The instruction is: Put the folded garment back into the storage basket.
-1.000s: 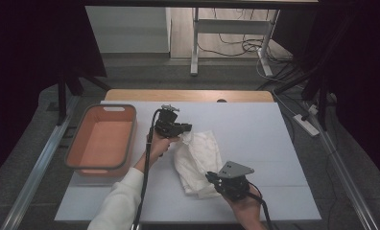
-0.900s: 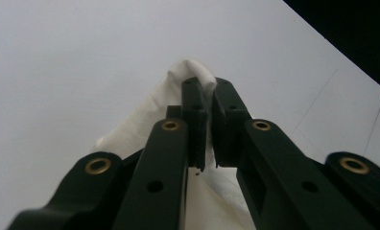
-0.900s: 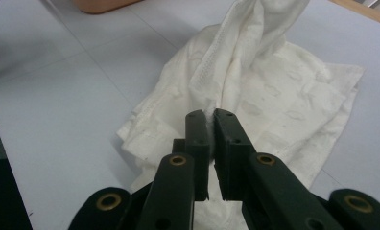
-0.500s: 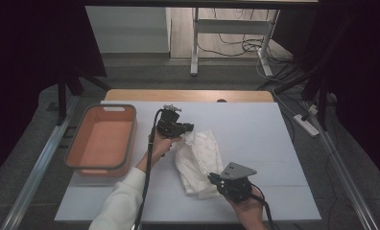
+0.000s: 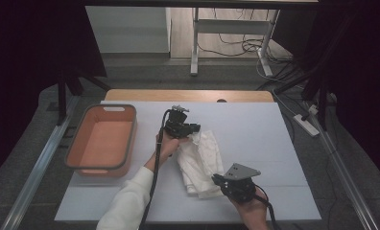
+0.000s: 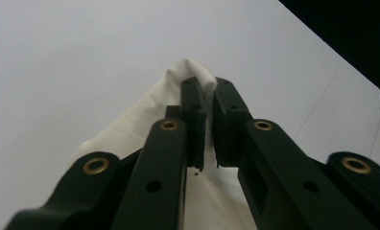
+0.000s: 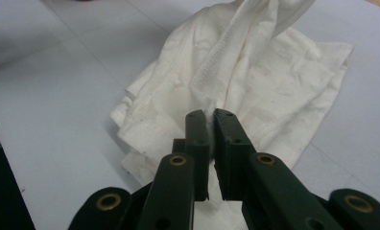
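A crumpled white cloth (image 5: 200, 160) lies in the middle of the white table (image 5: 255, 129). My left gripper (image 5: 194, 132) is shut on the cloth's far upper corner; in the left gripper view that corner of the cloth (image 6: 190, 72) pokes up between the closed tips of the left gripper (image 6: 206, 86). My right gripper (image 5: 219, 181) is shut on the cloth's near edge. In the right gripper view the cloth (image 7: 255, 81) spreads out ahead, and a fold of it is pinched in the right gripper (image 7: 210, 117).
An orange tub (image 5: 101, 141) stands at the table's left side, with nothing in it. A wooden strip (image 5: 188, 96) runs along the far edge. Beyond the table, cables and a power strip (image 5: 305, 123) lie on the floor.
My left gripper has edged slightly to the right with the cloth corner. The right gripper has hardly moved.
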Available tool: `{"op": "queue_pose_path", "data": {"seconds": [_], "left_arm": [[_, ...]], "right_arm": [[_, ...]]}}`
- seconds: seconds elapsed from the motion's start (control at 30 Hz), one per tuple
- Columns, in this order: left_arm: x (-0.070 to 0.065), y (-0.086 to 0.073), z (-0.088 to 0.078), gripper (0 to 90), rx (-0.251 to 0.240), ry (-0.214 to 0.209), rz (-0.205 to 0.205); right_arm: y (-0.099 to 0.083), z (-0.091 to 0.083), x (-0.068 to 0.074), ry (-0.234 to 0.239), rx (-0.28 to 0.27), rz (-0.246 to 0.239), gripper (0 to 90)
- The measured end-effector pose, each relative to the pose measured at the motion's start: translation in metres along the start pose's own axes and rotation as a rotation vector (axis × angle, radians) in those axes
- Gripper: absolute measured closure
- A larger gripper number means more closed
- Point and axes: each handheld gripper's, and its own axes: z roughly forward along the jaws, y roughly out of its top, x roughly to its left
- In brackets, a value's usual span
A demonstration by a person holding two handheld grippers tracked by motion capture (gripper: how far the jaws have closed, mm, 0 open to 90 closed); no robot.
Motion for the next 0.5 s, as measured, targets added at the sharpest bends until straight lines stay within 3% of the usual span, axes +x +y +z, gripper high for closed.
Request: {"op": "queue_pose_path", "data": {"seconds": [0.37, 0.4, 0.5], "left_arm": [[-0.007, 0.002, 0.023, 78.4, 0.023, -0.010, 0.003], [-0.007, 0.002, 0.023, 74.9, 0.023, -0.010, 0.003], [-0.013, 0.004, 0.020, 59.7, -0.010, -0.032, 0.027]], "right_arm": [[-0.010, -0.004, -0.006, -0.001, 0.031, 0.020, 83.3], [-0.010, -0.004, -0.006, -0.001, 0.031, 0.020, 83.3], [-0.014, -0.007, -0.008, 0.006, 0.040, 0.031, 71.2]]}}
